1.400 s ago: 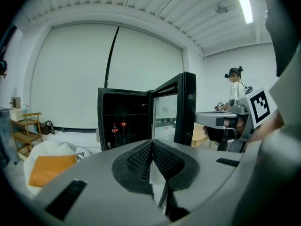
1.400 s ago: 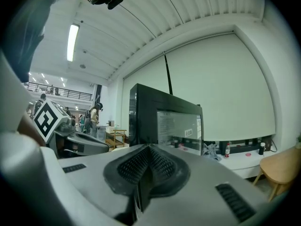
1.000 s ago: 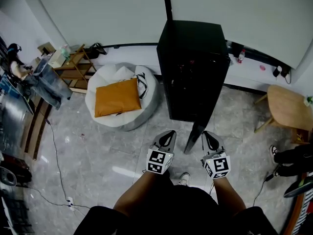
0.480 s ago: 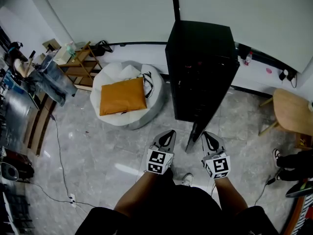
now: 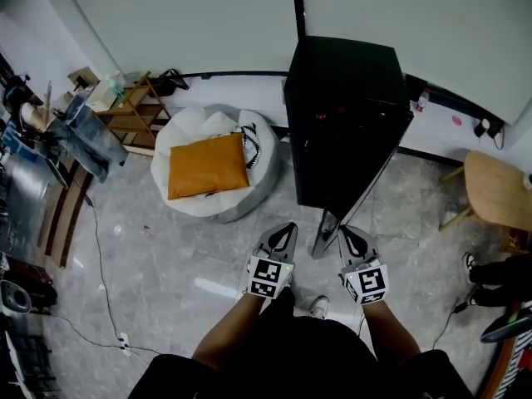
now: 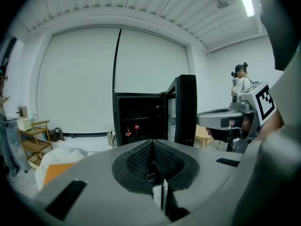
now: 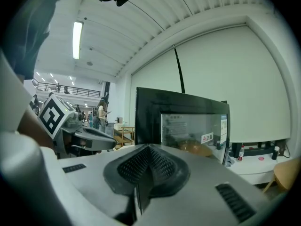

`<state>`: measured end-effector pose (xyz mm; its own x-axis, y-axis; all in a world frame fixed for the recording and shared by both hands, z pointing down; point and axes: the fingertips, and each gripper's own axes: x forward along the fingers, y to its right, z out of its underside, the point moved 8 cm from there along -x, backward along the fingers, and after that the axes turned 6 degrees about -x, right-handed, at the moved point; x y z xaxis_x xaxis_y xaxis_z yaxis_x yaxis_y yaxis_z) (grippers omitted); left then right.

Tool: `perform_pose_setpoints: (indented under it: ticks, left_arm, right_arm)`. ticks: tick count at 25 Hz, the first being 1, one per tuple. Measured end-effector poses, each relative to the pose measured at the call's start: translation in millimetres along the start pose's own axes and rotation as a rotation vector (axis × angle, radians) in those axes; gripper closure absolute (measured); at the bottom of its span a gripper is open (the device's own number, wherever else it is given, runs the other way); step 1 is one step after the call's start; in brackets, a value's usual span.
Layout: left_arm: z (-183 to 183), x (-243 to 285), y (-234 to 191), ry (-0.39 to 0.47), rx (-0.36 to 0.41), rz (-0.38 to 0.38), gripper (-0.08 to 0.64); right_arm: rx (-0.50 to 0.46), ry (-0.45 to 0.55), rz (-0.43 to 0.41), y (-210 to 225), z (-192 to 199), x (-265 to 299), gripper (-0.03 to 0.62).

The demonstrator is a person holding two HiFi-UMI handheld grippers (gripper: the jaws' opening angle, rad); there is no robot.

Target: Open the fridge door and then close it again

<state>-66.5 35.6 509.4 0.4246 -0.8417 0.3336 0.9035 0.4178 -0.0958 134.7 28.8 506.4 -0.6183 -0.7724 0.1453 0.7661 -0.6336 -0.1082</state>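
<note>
The glass-paned door (image 5: 326,233) of the tall black fridge (image 5: 345,115) is seen open at twelve o'clock, so a closing push is judged needed from the empty, tightly closed left gripper (image 5: 288,228) or right gripper (image 5: 347,231).

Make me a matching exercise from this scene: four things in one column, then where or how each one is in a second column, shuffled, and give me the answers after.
Things
1. fridge door
2. orange cushion
3. left gripper
4. wooden table

Place or state
A. lying on the white beanbag
B. shut, with nothing between its jaws
C. swung open
D. to the right of the fridge in the head view

Pairs: 1-C, 2-A, 3-B, 4-D
</note>
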Motion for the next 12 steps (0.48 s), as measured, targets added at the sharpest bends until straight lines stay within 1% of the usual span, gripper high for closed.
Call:
perform_pose_setpoints:
  ticks: [9, 12]
  left_arm:
    - [-5.9, 11.6, -27.3, -0.006, -0.006, 0.017, 0.538]
    - [-8.0, 17.7, -37.7, 0.001, -0.025, 0.011, 0.538]
  right_arm:
    - [-0.005, -0.010, -0.011, -7.9, -4.8, 27.1, 0.574]
    - [-0.012, -0.016, -0.008, -10.3, -6.8, 36.0, 0.574]
